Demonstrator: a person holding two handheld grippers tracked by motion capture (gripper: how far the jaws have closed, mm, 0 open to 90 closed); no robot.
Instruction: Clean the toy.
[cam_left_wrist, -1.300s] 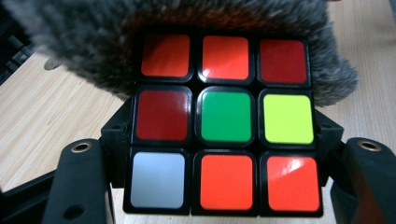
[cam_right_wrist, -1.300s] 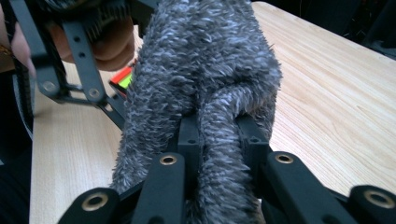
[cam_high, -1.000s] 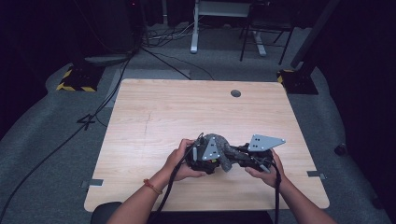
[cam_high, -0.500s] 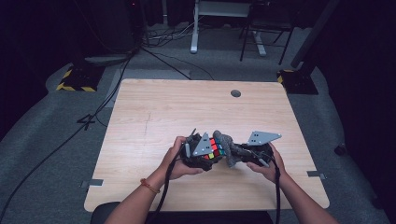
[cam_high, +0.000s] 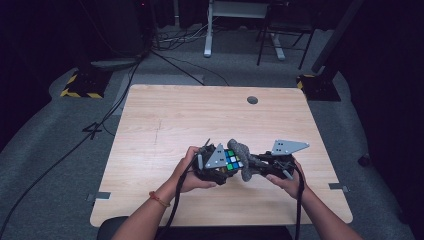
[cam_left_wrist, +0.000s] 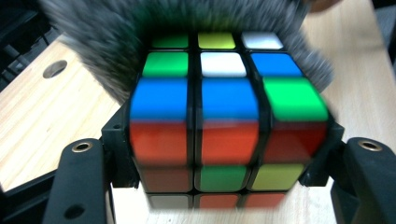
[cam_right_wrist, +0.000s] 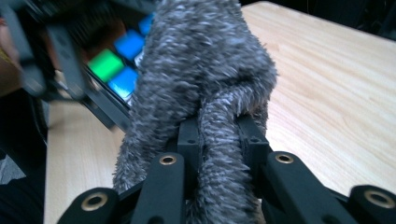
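High view, bench: light wood bench (cam_high: 165, 125) with a small round grommet (cam_high: 252, 100) out at about 1 o'clock from the hands.
High view, cube: the puzzle cube (cam_high: 232, 160) sits at the near middle of the bench, roughly 6 o'clock, squeezed between both tools.
High view, claws: left claw (cam_high: 226, 165) is at the cube's 9 o'clock side, right claw (cam_high: 247, 162) comes in from 3 o'clock carrying a fuzzy grey cloth (cam_high: 242, 152) that touches the cube.
Left gripper view, cube: cube (cam_left_wrist: 227, 116) is pinched by the left claw (cam_left_wrist: 224, 161), one black jaw on each side face; blue, green and white stickers on top, red row facing the camera.
Left gripper view, cloth: grey cloth (cam_left_wrist: 102, 51) is pressed on the cube's far edge, kinda blurry.
Right gripper view, claw: right claw (cam_right_wrist: 219, 135) is clamped tight on the cloth (cam_right_wrist: 201, 70), which bunches up at 12 o'clock.
Right gripper view, cube: cube (cam_right_wrist: 119, 58) peeks out at 10 o'clock, right against the cloth.
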